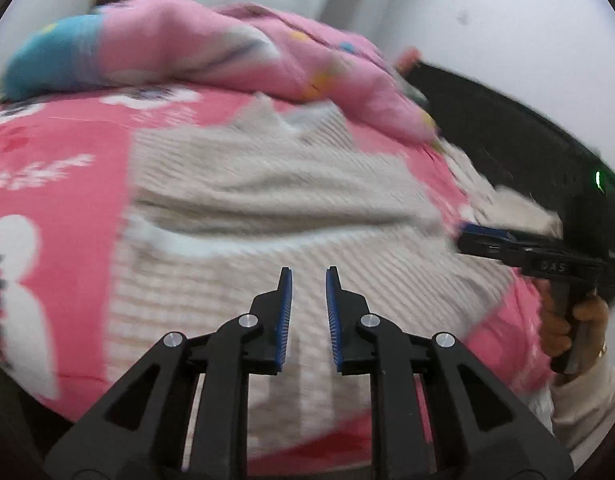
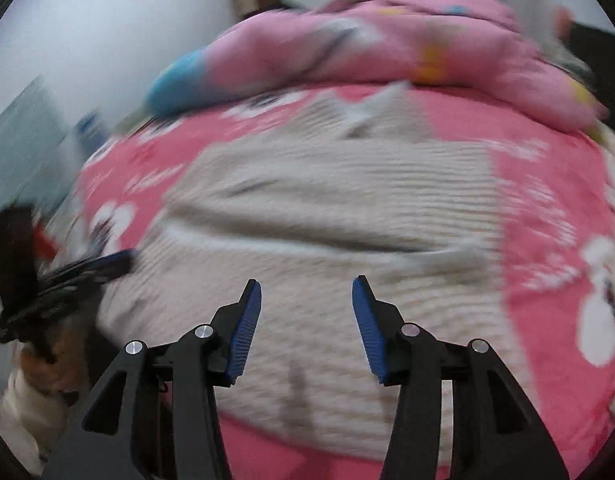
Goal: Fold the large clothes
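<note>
A cream ribbed knit sweater [image 1: 275,208] is seen spread flat on a bed covered by a pink sheet with white prints [image 1: 55,152]. The sweater occupies the middle of the bed, with a crease running across it. At the far edge of the bed a pink quilt with a blue patch [image 1: 187,48] is bunched, its lower edge just beside the sweater's collar end.

In the left wrist view, the left gripper [image 1: 308,280] is held above the lower part of the sweater, its blue-padded fingers a narrow gap apart with nothing between them. Contact with the fabric cannot be determined owing to blur.

To the right, the right gripper [image 2: 306,292] is held above the same garment with its fingers set wide apart and empty. In the left wrist view this gripper is observed near the sweater's right edge, beside a dark panel [image 1: 507,128]. No containers are visible.
</note>
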`<state>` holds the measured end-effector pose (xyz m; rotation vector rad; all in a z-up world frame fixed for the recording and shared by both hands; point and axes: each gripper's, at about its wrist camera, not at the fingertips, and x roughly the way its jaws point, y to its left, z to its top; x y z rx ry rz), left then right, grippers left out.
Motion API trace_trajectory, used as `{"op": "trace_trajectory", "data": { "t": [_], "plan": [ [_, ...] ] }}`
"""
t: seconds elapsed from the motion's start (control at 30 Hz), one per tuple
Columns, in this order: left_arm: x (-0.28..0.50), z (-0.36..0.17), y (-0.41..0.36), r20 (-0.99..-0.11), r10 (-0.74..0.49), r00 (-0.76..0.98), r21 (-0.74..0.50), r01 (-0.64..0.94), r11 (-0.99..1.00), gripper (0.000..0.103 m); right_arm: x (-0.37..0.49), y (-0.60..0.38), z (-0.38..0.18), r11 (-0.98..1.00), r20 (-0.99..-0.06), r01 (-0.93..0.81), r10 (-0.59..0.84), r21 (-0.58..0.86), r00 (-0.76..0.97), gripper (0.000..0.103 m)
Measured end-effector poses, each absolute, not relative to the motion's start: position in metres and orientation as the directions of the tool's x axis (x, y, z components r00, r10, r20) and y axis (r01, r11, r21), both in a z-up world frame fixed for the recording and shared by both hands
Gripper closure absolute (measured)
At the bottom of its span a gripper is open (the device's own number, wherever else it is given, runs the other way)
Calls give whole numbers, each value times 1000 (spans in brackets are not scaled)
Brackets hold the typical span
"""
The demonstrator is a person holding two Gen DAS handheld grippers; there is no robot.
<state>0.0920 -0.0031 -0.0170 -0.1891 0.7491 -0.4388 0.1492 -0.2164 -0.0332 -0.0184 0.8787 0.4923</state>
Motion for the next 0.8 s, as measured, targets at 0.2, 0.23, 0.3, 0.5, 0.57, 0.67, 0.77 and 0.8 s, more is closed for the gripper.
{"op": "trace_trajectory", "data": {
  "t": [0.2, 0.23, 0.3, 0.5, 0.57, 0.67, 0.77, 0.8],
  "plan": [
    [110, -77, -23, -731, -341, 591, -228, 259, 939, 85, 171, -192, -92, 908, -816, -412, 290, 70, 500, 50],
    [111, -72, -21, -728, -353, 588, -248, 254, 935, 86, 172, -193, -86, 912, -819, -403, 289, 78, 496, 50],
    [107, -59, -19, -717, -346, 605, -243, 248, 938, 86, 167, -192, -74, 916, -816, -395, 283, 73, 504, 50],
    [72, -30, -26, -661, -430, 616, -239, 370, 898, 71, 121, -184, -46, 888, -793, -459, 303, 33, 528, 50],
    [72, -45, -35, -714, -379, 589, -191, 356, 915, 67, 126, -173, -72, 905, -836, -425, 224, -13, 501, 48],
    [80, -71, -36, -740, -349, 575, -190, 319, 928, 65, 144, -183, -102, 917, -839, -392, 268, 71, 475, 37],
    [80, -60, -30, -725, -372, 580, -229, 307, 924, 65, 139, -184, -82, 923, -840, -377, 261, 73, 476, 37],
    [78, -52, -28, -715, -380, 587, -237, 308, 922, 65, 135, -186, -74, 926, -839, -371, 250, 63, 483, 38]
  ]
}}
